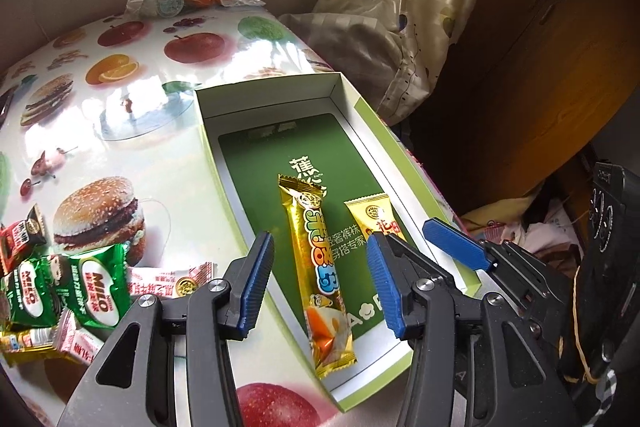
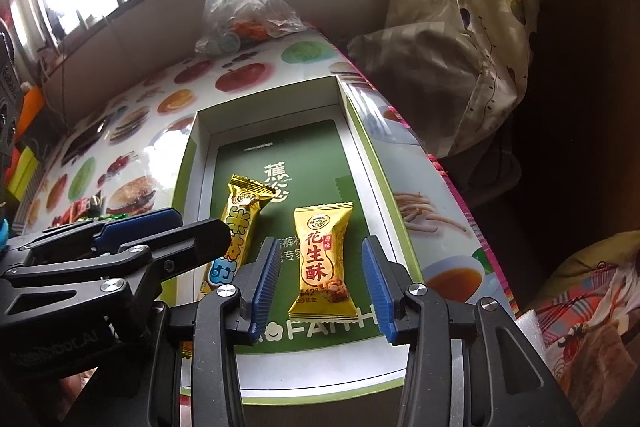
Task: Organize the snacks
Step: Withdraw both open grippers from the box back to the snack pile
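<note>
Honestly, both snacks already lie in the shallow green-floored cardboard box [image 2: 202, 163], low centre: long gold rice bar [image 1: 320, 263], short gold peanut-candy packet [image 2: 322, 263]. Left tongs [image 1: 320, 281] and right tongs [image 2: 322, 273] spread, empty. Lifting carelessly, a blue pad could snag a crinkly wrapper and flick it back onto the table [image 1: 132, 131].

We see a shallow open cardboard box [image 1: 362, 107] with light-green outer walls, white inner walls and a dark-green printed floor, flat on the table. In it, a long gold foil snack bar [image 1: 320, 273] with blue lettering lies lengthwise, left of centre. Just beside it to the right, apart, we see a short gold peanut-crisp packet [image 2: 322, 263] with red characters, flat, face up. Outside the box, to its left on the table, we note a loose pile: green Milo packets [image 1: 96, 281], pink-white candy wrappers [image 1: 168, 279], one red-black packet [image 1: 24, 233].
</note>
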`<act>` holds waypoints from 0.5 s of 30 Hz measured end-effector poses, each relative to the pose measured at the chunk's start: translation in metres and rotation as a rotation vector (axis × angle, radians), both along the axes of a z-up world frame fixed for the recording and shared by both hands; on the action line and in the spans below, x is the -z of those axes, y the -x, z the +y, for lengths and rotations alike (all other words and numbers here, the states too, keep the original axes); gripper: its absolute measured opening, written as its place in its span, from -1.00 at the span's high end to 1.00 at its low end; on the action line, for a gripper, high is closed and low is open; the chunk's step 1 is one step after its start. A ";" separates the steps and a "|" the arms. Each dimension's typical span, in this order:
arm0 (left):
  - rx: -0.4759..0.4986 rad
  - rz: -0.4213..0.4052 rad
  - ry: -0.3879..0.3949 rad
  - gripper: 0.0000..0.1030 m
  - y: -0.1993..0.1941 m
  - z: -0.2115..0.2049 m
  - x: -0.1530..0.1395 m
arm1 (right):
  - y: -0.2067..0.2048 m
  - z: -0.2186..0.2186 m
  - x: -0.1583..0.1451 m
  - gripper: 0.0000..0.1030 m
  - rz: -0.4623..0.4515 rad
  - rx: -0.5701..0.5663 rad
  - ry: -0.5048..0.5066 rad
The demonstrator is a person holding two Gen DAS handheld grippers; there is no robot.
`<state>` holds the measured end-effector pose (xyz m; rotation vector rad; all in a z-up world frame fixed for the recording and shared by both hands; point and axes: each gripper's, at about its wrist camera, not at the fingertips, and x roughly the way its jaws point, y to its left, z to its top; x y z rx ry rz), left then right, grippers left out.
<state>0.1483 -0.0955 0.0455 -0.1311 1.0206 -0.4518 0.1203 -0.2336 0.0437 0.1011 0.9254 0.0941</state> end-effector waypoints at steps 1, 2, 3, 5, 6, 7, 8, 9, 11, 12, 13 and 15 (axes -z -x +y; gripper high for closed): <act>-0.004 -0.007 -0.004 0.03 0.002 0.002 -0.002 | 0.001 0.000 -0.001 0.18 -0.004 0.000 -0.002; -0.007 -0.020 -0.011 0.03 0.006 0.003 -0.005 | 0.003 0.001 -0.002 0.18 -0.007 0.001 -0.004; -0.009 -0.032 -0.019 0.03 0.009 0.005 -0.007 | 0.004 0.001 -0.004 0.18 -0.010 0.001 -0.005; -0.016 -0.048 -0.019 0.02 0.015 0.010 -0.011 | 0.007 0.003 -0.007 0.18 -0.017 0.000 -0.011; -0.018 -0.052 -0.018 0.02 0.018 0.013 -0.012 | 0.009 0.004 -0.008 0.18 -0.020 -0.002 -0.013; -0.025 -0.056 -0.021 0.00 0.021 0.015 -0.014 | 0.010 0.006 -0.010 0.17 -0.025 -0.004 -0.014; -0.033 -0.065 -0.029 -0.07 0.024 0.018 -0.015 | 0.012 0.008 -0.011 0.17 -0.028 -0.007 -0.013; -0.038 -0.075 -0.032 -0.10 0.027 0.021 -0.017 | 0.014 0.010 -0.012 0.17 -0.030 -0.011 -0.013; -0.052 -0.091 -0.030 -0.12 0.033 0.030 -0.019 | 0.018 0.014 -0.014 0.16 -0.036 -0.017 -0.019; -0.063 -0.093 -0.032 -0.12 0.036 0.036 -0.019 | 0.020 0.016 -0.015 0.15 -0.041 -0.023 -0.020; -0.076 -0.096 -0.037 -0.13 0.039 0.042 -0.019 | 0.022 0.019 -0.017 0.14 -0.046 -0.025 -0.022; -0.103 -0.101 -0.044 -0.13 0.044 0.055 -0.018 | 0.025 0.023 -0.020 0.13 -0.056 -0.030 -0.025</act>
